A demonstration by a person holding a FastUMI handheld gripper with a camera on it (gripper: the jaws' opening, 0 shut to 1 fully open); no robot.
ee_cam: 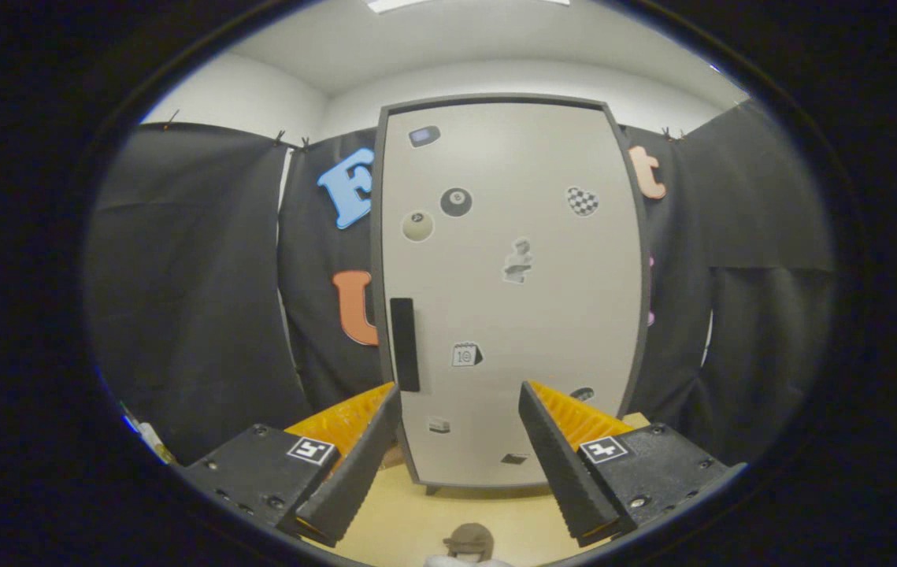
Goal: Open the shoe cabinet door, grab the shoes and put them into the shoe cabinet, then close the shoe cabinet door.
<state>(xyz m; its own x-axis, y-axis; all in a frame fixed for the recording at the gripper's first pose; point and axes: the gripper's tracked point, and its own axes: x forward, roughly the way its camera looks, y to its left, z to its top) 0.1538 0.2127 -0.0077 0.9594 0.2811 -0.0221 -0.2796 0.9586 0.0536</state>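
Note:
A tall pale shoe cabinet with a dark frame stands upright straight ahead, its door shut. A black vertical handle sits on the door's left side, just above my left fingertip. Several small stickers dot the door. My gripper is open, its two fingers spread wide with nothing between them, some way short of the door. Low between the fingers, on the light wooden floor, a brown shoe with a white part beneath it peeks into view.
Black cloth walls hang on both sides of the cabinet and behind it. A few small objects lie at the foot of the left cloth wall. The light floor runs from the fingers to the cabinet's base.

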